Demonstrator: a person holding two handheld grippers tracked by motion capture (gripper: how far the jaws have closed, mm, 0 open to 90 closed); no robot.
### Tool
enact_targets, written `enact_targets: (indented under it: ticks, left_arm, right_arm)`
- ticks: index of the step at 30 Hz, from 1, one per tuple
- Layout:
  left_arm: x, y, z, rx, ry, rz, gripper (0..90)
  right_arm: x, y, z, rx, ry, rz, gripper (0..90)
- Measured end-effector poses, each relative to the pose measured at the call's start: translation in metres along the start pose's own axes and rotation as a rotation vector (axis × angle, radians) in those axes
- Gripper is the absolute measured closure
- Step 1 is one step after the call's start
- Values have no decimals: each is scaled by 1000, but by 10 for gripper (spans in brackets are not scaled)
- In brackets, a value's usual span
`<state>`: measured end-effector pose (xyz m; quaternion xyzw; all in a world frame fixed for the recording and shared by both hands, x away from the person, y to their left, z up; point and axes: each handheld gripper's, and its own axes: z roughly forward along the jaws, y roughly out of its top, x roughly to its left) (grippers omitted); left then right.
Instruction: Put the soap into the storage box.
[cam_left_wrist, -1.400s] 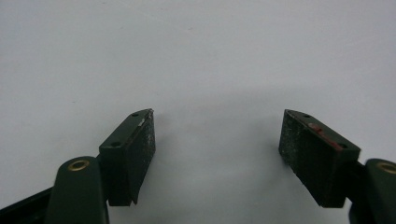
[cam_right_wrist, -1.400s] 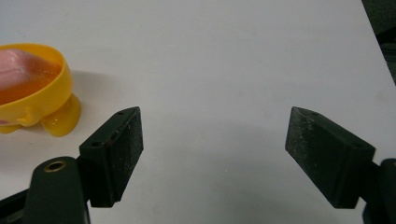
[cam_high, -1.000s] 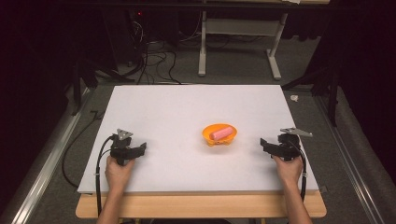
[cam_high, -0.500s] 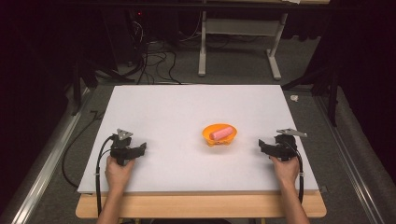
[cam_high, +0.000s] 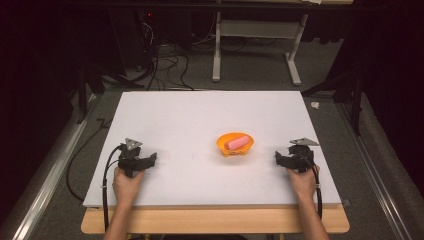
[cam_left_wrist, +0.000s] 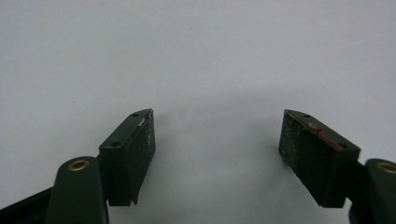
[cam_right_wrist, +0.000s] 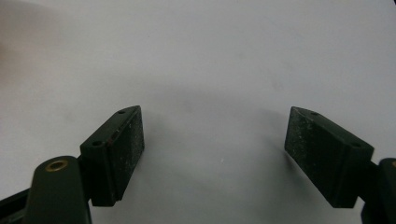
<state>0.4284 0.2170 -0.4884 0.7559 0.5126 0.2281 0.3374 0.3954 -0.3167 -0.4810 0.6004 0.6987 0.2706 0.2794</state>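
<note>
While both jaws gape empty, the orange bowl sits nearer the right hand-held gripper.

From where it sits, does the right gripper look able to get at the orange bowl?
Probably yes: the right gripper is open, and only bare white table lies between it and the orange bowl.
</note>
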Motion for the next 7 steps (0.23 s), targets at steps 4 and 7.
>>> enact_targets:
  ticks: [4, 7]
  left_arm:
    - [0, 0, 0, 1, -1, 0, 274]
    - [0, 0, 0, 1, 0, 1, 274]
  right_arm:
    - [-4, 0, 1, 9, 29, 34, 203]
    - [-4, 0, 1, 6, 32, 34, 201]
